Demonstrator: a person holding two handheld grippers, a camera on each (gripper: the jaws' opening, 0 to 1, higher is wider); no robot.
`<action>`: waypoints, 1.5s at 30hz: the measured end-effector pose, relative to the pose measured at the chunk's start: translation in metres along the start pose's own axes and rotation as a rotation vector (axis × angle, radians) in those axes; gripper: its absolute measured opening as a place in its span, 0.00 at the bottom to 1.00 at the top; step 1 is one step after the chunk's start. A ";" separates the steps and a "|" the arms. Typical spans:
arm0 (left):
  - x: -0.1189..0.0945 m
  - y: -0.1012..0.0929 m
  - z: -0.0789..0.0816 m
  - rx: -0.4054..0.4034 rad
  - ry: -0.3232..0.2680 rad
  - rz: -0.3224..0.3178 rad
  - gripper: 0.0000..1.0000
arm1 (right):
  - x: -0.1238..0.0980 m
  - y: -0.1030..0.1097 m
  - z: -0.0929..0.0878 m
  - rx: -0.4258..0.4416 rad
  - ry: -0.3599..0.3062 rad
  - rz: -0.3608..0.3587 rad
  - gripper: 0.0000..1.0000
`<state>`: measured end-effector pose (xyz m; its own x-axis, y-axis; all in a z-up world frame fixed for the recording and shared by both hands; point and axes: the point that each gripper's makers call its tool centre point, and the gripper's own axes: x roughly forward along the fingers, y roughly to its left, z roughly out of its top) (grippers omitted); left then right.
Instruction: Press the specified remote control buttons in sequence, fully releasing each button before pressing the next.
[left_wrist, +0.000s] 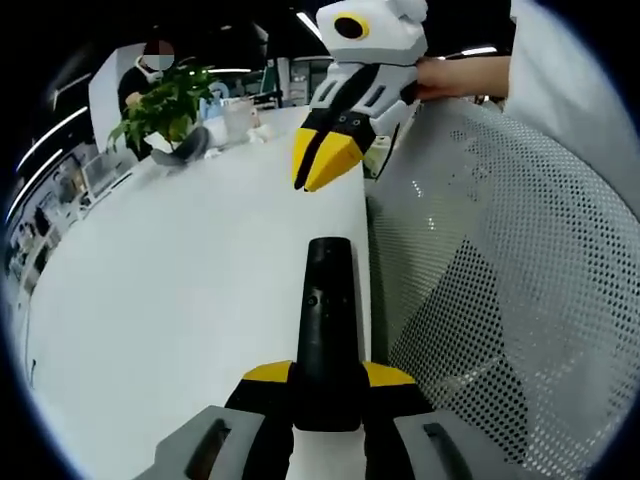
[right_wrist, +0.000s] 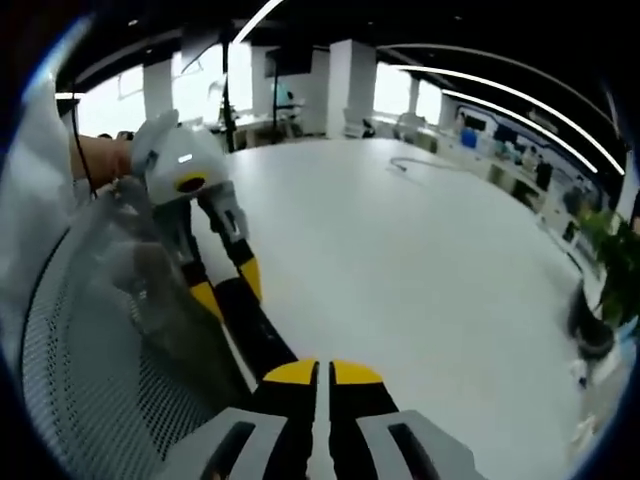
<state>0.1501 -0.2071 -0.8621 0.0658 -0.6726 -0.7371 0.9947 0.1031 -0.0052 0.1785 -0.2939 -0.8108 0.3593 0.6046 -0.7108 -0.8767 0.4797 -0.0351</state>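
Black remote (left_wrist: 326, 320) in left gripper (left_wrist: 328, 374), buttons facing left gripper view

one remote control (left_wrist: 327, 318), two tools, one potted plant (left_wrist: 165, 105), one mesh chair (left_wrist: 510, 280)

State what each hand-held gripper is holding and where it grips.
The left hand-held gripper clamps the black remote control at its near end. The right hand-held gripper holds nothing; its jaws are shut.
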 end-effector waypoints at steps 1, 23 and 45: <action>0.000 0.000 0.000 0.000 -0.003 0.000 0.24 | 0.001 0.002 -0.001 -0.003 0.007 0.008 0.00; -0.001 -0.001 0.000 -0.029 -0.049 0.024 0.24 | 0.020 0.022 -0.035 -0.109 0.244 0.137 0.00; 0.001 0.001 0.002 -0.010 -0.084 -0.002 0.24 | 0.026 0.017 -0.035 -0.231 0.296 0.164 0.00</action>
<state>0.1513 -0.2090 -0.8618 0.0705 -0.7316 -0.6781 0.9939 0.1089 -0.0142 0.1621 -0.2918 -0.8545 0.1312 0.4361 -0.8903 -0.9755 0.2167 -0.0376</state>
